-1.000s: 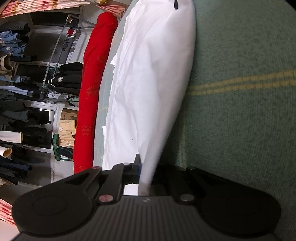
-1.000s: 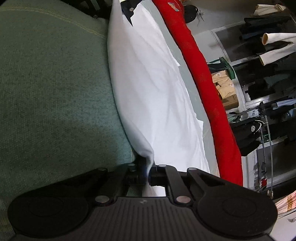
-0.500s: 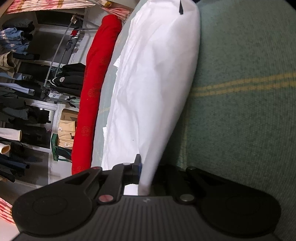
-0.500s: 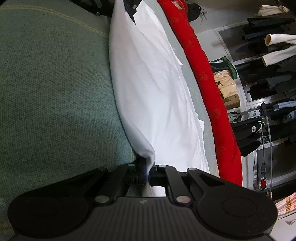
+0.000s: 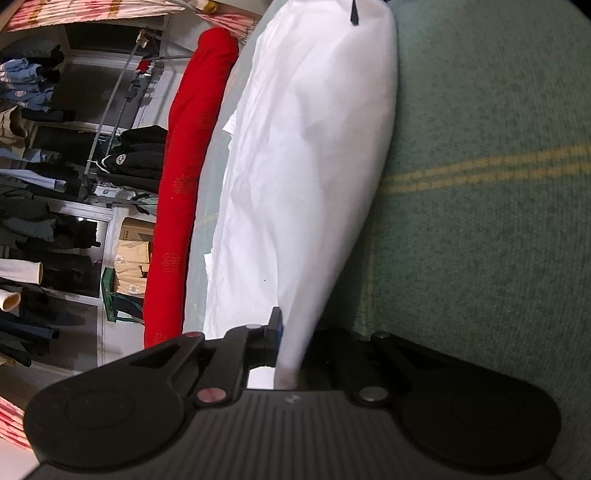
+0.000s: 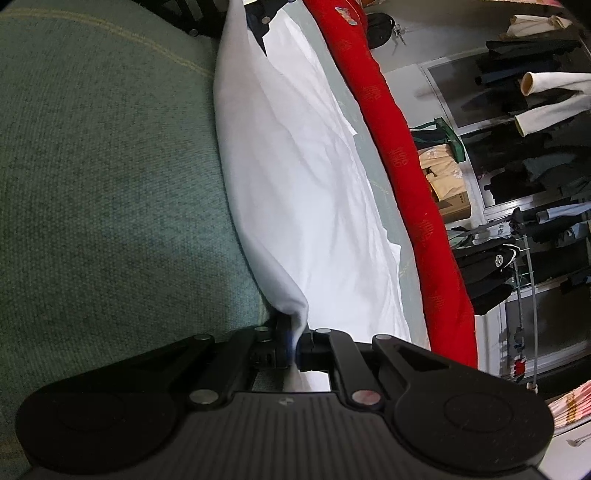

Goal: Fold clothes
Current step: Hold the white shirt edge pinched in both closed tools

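Note:
A white garment [image 5: 303, 166] lies stretched over a green woven surface [image 5: 480, 221], one long edge lifted and folded over. My left gripper [image 5: 290, 343] is shut on one end of that lifted edge. My right gripper [image 6: 293, 341] is shut on the other end of the white garment [image 6: 295, 177]. The other gripper shows dark at the far end of the cloth in each view: the right one in the left wrist view [image 5: 354, 14], the left one in the right wrist view [image 6: 258, 14].
A long red roll [image 5: 184, 177] lies along the far side of the garment, also seen in the right wrist view [image 6: 402, 158]. Beyond it are racks of hanging dark clothes [image 6: 535, 147], cardboard boxes [image 5: 133, 251] and a metal clothes rail [image 5: 118, 96].
Both grippers keep their hold on the cloth. The lifted edge has shifted slightly across the green surface, and the views have drifted a little.

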Demonstrator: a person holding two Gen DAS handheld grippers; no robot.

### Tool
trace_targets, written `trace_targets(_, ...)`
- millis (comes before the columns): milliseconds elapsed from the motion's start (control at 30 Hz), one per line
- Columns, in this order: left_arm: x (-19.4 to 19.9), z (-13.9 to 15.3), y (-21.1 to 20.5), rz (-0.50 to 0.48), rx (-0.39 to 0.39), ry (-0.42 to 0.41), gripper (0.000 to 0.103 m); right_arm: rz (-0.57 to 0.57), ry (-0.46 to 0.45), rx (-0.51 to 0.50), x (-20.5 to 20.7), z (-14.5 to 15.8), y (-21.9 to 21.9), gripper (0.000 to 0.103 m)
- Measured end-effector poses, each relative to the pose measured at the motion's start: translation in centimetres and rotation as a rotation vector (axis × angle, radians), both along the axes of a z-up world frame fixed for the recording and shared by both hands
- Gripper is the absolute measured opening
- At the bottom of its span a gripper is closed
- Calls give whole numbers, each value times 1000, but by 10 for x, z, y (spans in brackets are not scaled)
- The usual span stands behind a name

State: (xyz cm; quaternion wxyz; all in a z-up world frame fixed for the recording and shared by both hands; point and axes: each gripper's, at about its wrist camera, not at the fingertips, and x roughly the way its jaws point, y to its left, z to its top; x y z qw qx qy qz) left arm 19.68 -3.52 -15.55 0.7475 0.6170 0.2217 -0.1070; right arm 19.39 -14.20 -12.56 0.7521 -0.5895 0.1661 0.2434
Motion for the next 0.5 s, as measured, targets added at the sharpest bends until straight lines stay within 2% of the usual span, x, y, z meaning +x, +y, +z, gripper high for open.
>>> trace_targets(267, -3, -1, -1, 2, 7, 6, 0, 18, 0, 83, -6, 1, -10, 9)
trace_targets(433, -4, 0, 0, 1, 13, 8, 0, 9, 1, -58, -9, -2, 6, 9)
trace_targets(500, -5, 0, 0, 2, 13, 6, 0, 6, 4, -84, -8, -3, 9, 9)
